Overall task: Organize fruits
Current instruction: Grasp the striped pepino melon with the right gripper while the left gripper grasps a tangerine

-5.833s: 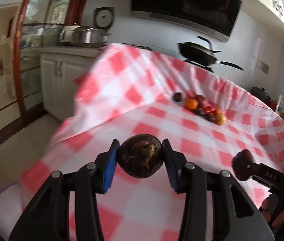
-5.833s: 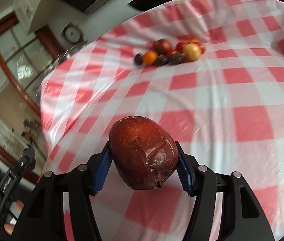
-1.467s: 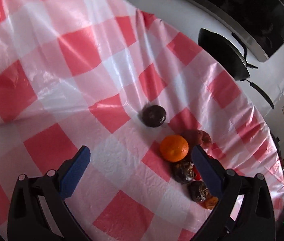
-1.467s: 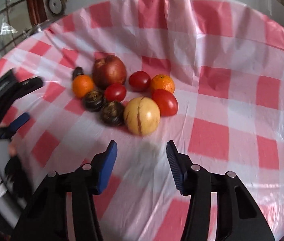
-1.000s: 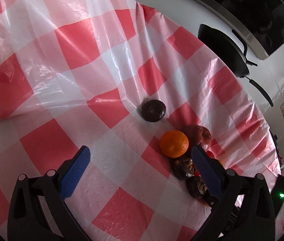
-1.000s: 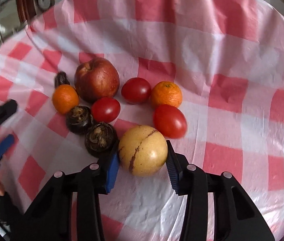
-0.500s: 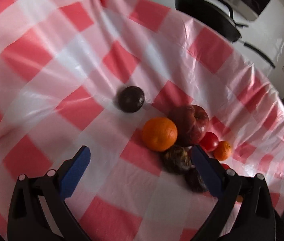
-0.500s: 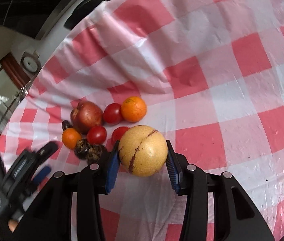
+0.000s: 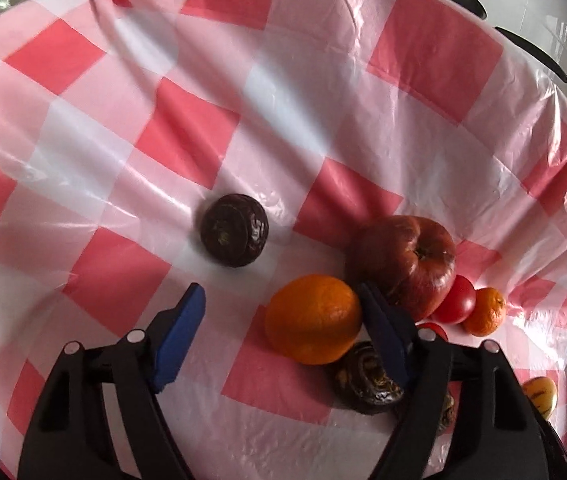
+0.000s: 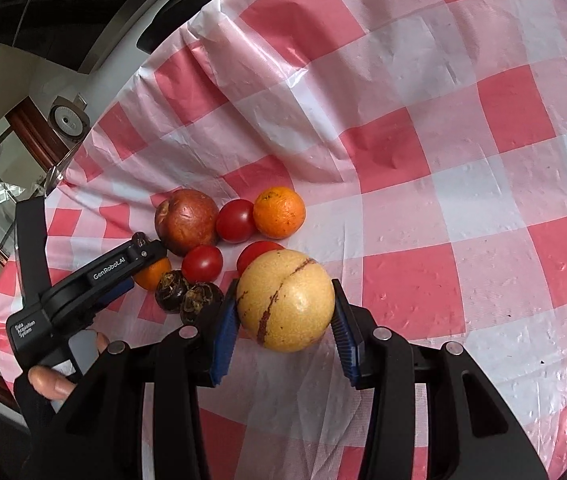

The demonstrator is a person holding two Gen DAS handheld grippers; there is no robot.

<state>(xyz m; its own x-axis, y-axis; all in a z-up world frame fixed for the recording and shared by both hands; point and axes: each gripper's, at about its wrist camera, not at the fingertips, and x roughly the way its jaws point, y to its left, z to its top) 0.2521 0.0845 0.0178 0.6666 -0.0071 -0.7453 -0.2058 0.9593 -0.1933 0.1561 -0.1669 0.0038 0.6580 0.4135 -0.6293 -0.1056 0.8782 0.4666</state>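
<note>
Right wrist view: our right gripper (image 10: 285, 334) now carries the speckled yellow round melon (image 10: 285, 299), fingers clenched on it, lifted from the fruit pile.
Left gripper (image 9: 281, 338): fingers closing around the round orange (image 9: 313, 319), at our 1 o'clock.
Meaning: we have begun sorting.

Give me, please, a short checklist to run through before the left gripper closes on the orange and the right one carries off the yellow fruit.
1. Right gripper pads press both sides of the yellow fruit: ok.
2. Yellow fruit lifted clear of the pile: ok.
3. Large orange sits between the fingers of the left gripper: ok; the jaws are closing, and the left pad is not on it yet.
4. Right finger clear of neighbours: not ok; it is wedged close by the apple and a dark fruit.
5. Lone dark fruit outside the jaws: ok.
6. Where the fruits should go: cannot tell.
</note>
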